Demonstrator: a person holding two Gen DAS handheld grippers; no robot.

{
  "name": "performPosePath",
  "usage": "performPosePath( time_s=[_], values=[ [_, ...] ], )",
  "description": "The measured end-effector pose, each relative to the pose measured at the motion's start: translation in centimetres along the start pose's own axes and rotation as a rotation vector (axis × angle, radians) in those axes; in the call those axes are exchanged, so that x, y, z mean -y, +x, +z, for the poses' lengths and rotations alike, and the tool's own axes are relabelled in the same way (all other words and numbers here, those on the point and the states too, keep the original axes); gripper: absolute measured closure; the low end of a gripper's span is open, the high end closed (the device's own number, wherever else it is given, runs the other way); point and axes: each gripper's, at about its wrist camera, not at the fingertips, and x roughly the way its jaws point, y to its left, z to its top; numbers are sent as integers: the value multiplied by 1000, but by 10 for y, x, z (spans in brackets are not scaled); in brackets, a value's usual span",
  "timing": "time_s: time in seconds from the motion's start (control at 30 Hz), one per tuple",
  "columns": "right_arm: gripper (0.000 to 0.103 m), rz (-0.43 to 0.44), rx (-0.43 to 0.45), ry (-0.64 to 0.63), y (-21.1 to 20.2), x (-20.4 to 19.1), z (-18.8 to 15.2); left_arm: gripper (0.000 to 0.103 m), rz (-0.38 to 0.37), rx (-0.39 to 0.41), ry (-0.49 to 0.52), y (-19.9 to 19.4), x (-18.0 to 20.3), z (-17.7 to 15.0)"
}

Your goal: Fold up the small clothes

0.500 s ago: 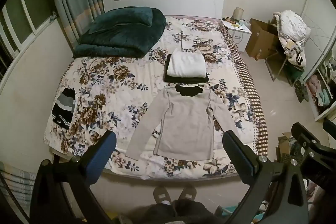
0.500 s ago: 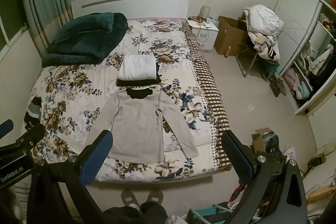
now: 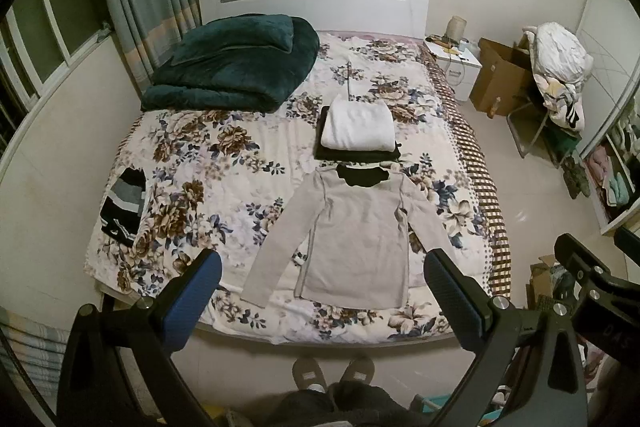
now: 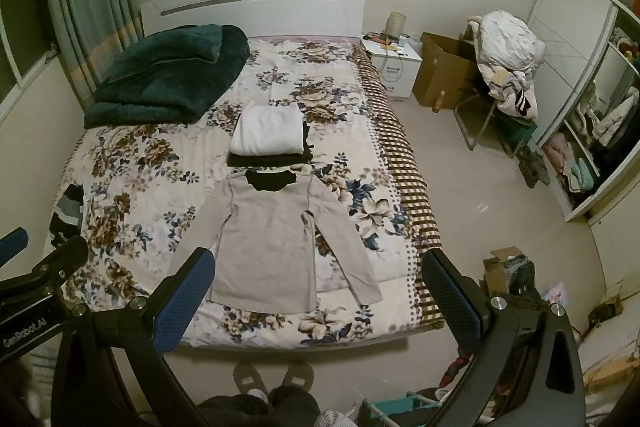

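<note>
A grey long-sleeved top (image 3: 356,239) with a black collar lies flat, sleeves spread, near the foot of the floral bed (image 3: 208,163); it also shows in the right wrist view (image 4: 272,247). Behind it sits a stack with a folded white garment (image 3: 358,129) on a folded black one (image 3: 356,155); the stack also shows in the right wrist view (image 4: 270,131). My left gripper (image 3: 320,301) is open and empty, held high above the bed's foot. My right gripper (image 4: 316,297) is open and empty, beside it to the right.
A dark green blanket (image 3: 236,71) lies at the bed's head on the left. A striped black garment (image 3: 124,207) hangs at the left edge. A nightstand (image 3: 456,67), cardboard box (image 3: 500,83), chair with laundry (image 3: 560,75) and wardrobe (image 4: 592,131) stand on the right. My slippered feet (image 3: 332,373) are at the bed's foot.
Both views have shifted very slightly; the clothes on the bed have not moved and both grippers stay open.
</note>
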Motion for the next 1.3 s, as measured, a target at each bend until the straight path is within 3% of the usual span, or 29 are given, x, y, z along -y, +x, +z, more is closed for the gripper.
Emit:
performPosePath(
  time_s=[1.3],
  values=[
    [0,5,10,1,-13,-1,2,0,-12,4,-6,-5,0,5]
  ],
)
